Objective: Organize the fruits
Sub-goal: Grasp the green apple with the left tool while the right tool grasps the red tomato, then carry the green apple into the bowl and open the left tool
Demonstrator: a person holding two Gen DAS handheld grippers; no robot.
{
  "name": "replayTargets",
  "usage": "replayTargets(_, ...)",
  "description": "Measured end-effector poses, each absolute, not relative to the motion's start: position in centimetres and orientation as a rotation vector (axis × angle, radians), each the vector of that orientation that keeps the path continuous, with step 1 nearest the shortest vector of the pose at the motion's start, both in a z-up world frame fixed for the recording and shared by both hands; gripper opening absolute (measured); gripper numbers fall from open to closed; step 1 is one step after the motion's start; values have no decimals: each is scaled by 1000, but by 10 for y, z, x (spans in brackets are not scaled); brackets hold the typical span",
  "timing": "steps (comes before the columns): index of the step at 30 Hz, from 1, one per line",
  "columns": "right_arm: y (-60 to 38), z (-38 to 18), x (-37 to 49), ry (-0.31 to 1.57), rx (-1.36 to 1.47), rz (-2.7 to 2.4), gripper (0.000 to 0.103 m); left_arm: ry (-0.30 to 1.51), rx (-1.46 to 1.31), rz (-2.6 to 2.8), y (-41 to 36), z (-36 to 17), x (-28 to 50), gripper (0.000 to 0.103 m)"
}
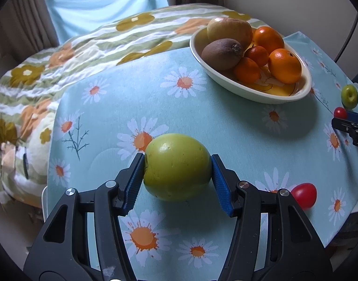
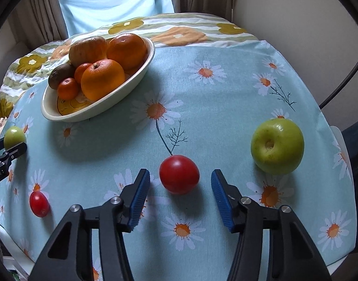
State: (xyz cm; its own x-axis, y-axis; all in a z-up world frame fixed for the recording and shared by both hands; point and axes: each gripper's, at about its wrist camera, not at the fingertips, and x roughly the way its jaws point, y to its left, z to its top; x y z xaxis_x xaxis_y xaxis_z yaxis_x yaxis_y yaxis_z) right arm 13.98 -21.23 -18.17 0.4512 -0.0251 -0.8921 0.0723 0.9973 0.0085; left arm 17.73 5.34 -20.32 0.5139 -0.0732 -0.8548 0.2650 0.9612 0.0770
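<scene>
My left gripper (image 1: 177,167) is shut on a green apple (image 1: 176,166), both blue pads pressed against its sides; the same apple shows at the left edge of the right wrist view (image 2: 14,137). My right gripper (image 2: 180,186) is open around a red tomato (image 2: 179,174) on the tablecloth, pads apart from it on both sides. A second green apple (image 2: 277,146) lies to its right. A small red tomato (image 2: 39,204) lies front left. A white oval bowl (image 2: 136,75) holds oranges (image 2: 101,79), a kiwi (image 2: 59,75) and a yellowish fruit (image 2: 87,49).
The table has a light blue daisy tablecloth (image 2: 202,98). Behind it lies a floral striped bedspread (image 1: 62,53) and a curtained window (image 2: 113,2). The table edge runs close on the right (image 2: 342,145). A dark cable (image 2: 345,77) hangs at far right.
</scene>
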Motion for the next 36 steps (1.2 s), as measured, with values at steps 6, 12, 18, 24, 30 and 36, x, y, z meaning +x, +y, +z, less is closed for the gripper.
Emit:
replayTargets(6,-212,-182,146,1102,28,-54,30,1025,190,-203,57,-201,173,61)
replayTargets(12,-208,-170,147,1088,27,-50,30,1025,164,-218,59,-188,167,61)
replayTargets(18,-201,-146,145,1068,48,-34,30,1002,150,-266,57,-161,163,61)
replayTargets(24,-191,-119,146,1059,68,-10,30,976,113,-341,46,-131,163,61)
replayTargets(30,-184,-90,151,1025,72,17,30,925,123,-372,30,-106,167,61)
replayTargets(36,-187,-69,165,993,58,73,30,904,121,-357,12,-95,178,61)
